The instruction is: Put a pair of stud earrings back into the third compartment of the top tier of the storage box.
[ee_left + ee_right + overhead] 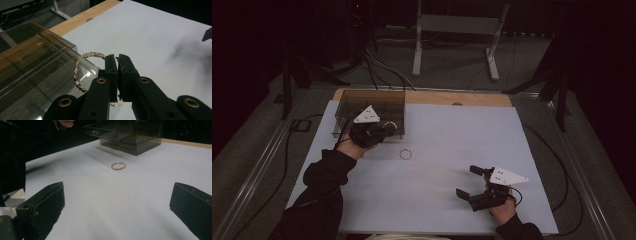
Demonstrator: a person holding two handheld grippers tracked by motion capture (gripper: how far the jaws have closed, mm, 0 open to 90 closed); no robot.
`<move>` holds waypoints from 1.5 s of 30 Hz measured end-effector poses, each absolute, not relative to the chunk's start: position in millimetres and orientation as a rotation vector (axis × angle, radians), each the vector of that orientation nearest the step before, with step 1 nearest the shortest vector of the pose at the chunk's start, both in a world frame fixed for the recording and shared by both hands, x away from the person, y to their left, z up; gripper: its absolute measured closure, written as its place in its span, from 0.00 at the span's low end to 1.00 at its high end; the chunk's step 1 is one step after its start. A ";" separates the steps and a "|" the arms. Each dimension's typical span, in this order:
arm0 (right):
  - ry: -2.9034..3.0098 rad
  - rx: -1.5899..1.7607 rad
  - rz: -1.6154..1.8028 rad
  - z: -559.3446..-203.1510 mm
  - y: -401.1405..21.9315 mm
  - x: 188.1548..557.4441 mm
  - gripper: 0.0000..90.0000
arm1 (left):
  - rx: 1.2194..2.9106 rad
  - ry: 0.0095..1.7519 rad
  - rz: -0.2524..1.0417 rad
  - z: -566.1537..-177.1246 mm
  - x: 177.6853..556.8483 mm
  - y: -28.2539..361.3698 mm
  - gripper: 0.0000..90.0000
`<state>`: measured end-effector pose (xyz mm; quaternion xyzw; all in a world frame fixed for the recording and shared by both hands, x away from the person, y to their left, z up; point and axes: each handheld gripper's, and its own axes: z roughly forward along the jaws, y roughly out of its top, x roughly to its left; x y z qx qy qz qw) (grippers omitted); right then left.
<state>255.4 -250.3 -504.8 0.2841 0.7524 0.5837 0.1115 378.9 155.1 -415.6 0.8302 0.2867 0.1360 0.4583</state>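
Landmark: smoked clear box (pixel 371 114) at the far-left of the white mat (pixel 452 145).

Nearest: right gripper (pixel 469 183), well clear of the box on the person's side, toward the mat's right. Jaws spread wide, nothing between them; the right gripper view shows bare mat in the gap.

Midway: second bracelet (pixel 406 154) lies flat on the mat just in front of the box's right corner, untouched. Same one in the right gripper view (pixel 118 166), gold chain-type ring.

Far: left gripper (pixel 387 128) at the box's front edge, jaws clamped narrow on a beaded gold bracelet (pixel 82 72). Bracelet hangs beside the box's front wall, over the mat, apparently not inside yet.

Progress, my read: looks like bracelets go into the box. One is lifted and at the box but not dropped in; the other isn't picked up. Roughly early-to-mid.

Unclear:
- Lower arc of the held bracelet is hidden behind the jaws.
- Whether the box's front is an opened drawer or a lid — smoked walls and reflections make it hard to tell.
- Box contents unreadable in the dark high view.
- Grip point on the bracelet isn't visible.
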 end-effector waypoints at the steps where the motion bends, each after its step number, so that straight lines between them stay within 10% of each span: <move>1: 2.210 0.833 1.714 -504.7 -250.2 255.2 0.00 | 2.041 0.718 0.337 -416.0 381.0 157.2 0.98; 38: 2.219 0.830 1.706 -504.6 -250.3 254.7 0.00 | 1.965 0.870 0.281 -443.2 410.9 157.0 0.97; 45: 2.219 0.832 1.708 -504.5 -250.5 254.6 0.00 | 1.955 0.869 0.279 -436.7 410.4 156.8 0.74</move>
